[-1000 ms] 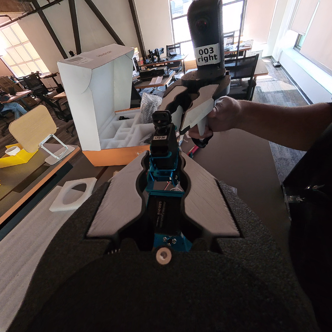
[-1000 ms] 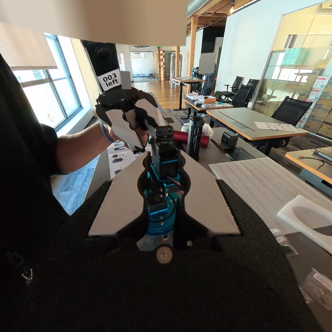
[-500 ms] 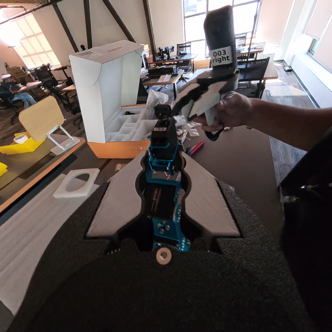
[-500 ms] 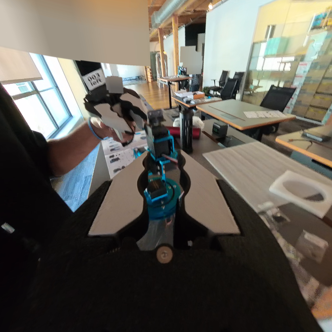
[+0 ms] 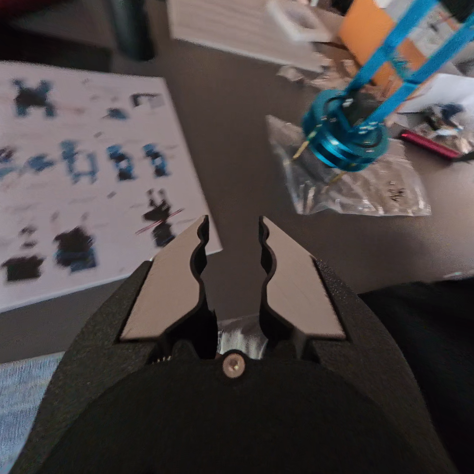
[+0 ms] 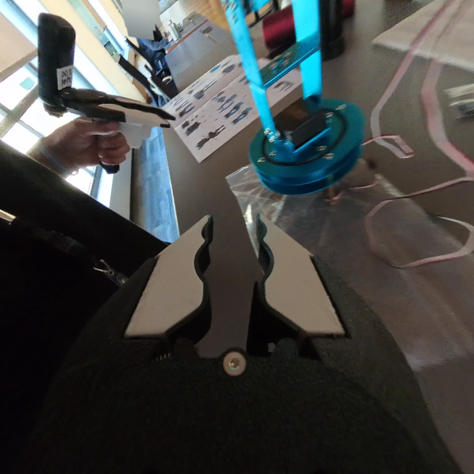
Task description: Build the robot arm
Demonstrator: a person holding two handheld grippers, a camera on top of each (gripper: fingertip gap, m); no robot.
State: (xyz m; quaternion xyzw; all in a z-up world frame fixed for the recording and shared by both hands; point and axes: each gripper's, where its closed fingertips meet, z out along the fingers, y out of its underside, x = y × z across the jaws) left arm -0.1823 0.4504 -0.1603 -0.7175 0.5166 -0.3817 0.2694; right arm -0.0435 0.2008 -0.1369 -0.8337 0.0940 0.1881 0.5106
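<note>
A blue metal robot-arm assembly with a round base (image 5: 343,143) stands on short brass legs on a clear plastic bag (image 5: 359,195), up and to the right of my left gripper (image 5: 233,220). That gripper is open and empty over the dark table (image 5: 243,128). In the right wrist view the same round base (image 6: 307,159) sits just beyond my right gripper (image 6: 234,218), which is open and empty. The assembly's blue uprights (image 6: 310,59) run out of the top of that view. The left gripper (image 6: 143,118), held in a hand, shows side-on at the left.
A white picture instruction sheet (image 5: 89,166) lies left of the left gripper; it also shows in the right wrist view (image 6: 218,102). Thin pink-and-white wires (image 6: 410,179) loop over the table on the right. A red tool (image 5: 431,146) and an orange-sided box (image 5: 364,33) lie beyond the base. Left tips to right tips: about 30 cm.
Both grippers were shut on the blue assembly, held up between them. Now both are open and drawn back, pointing down at the table, and the assembly stands on the plastic bag.
</note>
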